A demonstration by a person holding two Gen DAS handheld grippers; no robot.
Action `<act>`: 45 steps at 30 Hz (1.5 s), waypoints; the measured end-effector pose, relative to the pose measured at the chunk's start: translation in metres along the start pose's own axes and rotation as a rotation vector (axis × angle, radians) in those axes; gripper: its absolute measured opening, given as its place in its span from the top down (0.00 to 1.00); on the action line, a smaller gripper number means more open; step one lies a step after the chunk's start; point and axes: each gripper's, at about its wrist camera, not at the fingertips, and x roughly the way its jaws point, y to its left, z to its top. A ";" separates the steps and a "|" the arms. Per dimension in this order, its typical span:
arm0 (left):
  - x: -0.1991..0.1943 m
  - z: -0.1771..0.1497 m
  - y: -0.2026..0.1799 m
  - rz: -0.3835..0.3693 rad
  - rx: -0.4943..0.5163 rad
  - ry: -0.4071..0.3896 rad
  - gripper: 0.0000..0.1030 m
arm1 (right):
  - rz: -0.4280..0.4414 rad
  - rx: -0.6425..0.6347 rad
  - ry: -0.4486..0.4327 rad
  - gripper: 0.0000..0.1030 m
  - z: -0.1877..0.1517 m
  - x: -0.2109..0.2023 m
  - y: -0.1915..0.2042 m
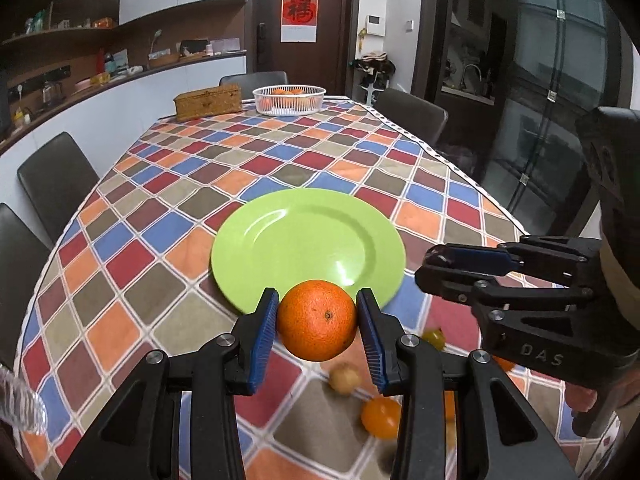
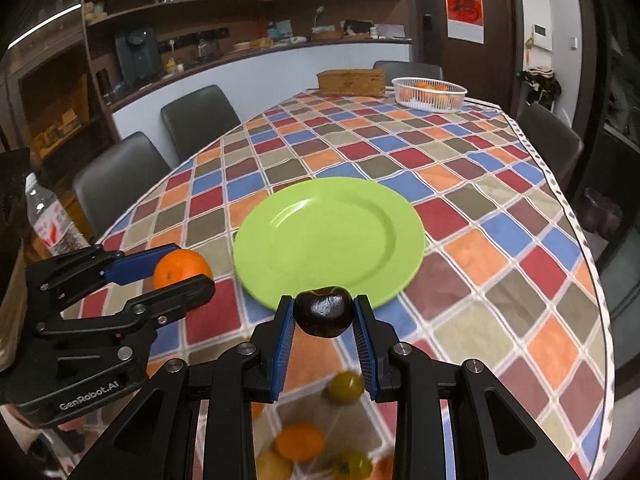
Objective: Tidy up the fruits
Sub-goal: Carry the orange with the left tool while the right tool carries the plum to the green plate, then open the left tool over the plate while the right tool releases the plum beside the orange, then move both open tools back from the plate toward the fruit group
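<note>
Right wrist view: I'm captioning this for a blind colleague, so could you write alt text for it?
The right gripper holds a dark, glossy round fruit just before the near edge of a bare green plate on a checkered tablecloth. At left, the left gripper grips an orange. More small fruits lie blurred below, and a white basket sits at the far end.

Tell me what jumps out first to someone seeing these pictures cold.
The bare green plate at the middle of the checkered tablecloth. Just short of its near rim, the left gripper clamps an orange and the right gripper a dark, glossy fruit, with more fruit blurred on the cloth below them.
</note>
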 end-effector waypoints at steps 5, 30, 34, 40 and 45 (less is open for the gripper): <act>0.029 0.013 0.014 -0.011 -0.003 0.032 0.62 | 0.008 -0.007 0.051 0.70 0.019 0.033 -0.007; 0.053 0.013 0.018 0.057 0.077 0.055 0.41 | -0.018 0.051 0.113 0.58 0.025 0.070 -0.033; 0.023 0.005 0.003 0.070 0.132 0.007 0.41 | -0.022 0.047 0.057 0.58 0.020 0.044 -0.028; -0.021 -0.006 -0.012 0.058 0.133 -0.062 0.40 | -0.036 0.023 -0.034 0.56 0.008 -0.004 -0.014; -0.055 -0.016 -0.019 0.049 0.093 -0.106 0.35 | -0.057 0.014 -0.107 0.53 -0.008 -0.044 -0.002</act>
